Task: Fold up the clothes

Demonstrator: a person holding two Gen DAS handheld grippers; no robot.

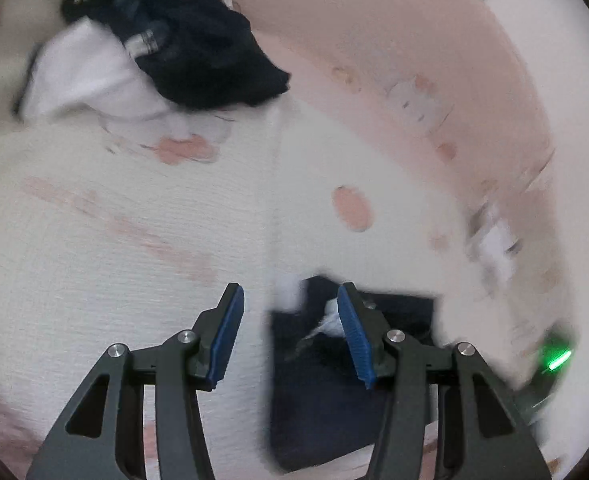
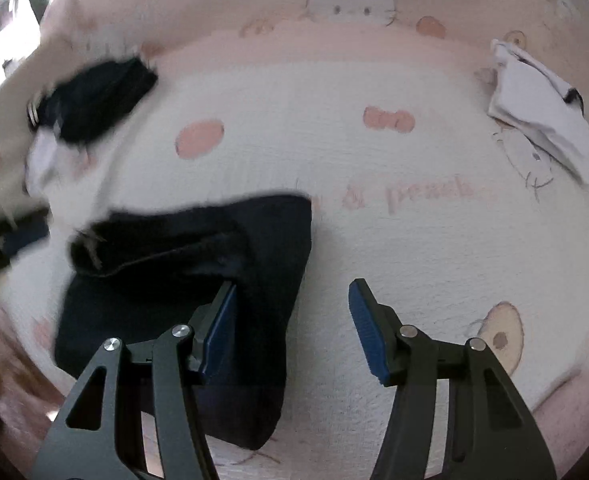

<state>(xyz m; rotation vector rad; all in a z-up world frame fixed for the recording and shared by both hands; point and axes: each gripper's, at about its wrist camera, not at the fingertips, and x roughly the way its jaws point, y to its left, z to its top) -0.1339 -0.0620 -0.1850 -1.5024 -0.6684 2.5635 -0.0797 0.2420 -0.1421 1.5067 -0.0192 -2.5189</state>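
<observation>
**Navy garment lies folded beneath two pairs of open tongs**

Navy cloth, squared into a compact packet, lies on the bed nearest the cameras: the dark folded garment (image 2: 198,292) rests flat on the cream-and-pink bedspread (image 2: 374,240), one rolled edge along its far side. Both pairs of tongs hang spread wide and empty, which suits a piece that lies by itself with nothing pinching it. The right tongs (image 2: 292,320) hover over its right edge, the left tongs (image 1: 290,336) over its upper left corner, where a scrap of white shows on the dark cloth. Whether this packet is done or awaits another fold, I cannot judge; the left view is smeared with motion.

Farther right, a white folded piece (image 2: 542,116) sits well apart, seemingly set aside as finished. Farthest off, at the left, a loose heap of black and white clothes (image 1: 166,52) lies crumpled, likely the stock awaiting folding.
</observation>
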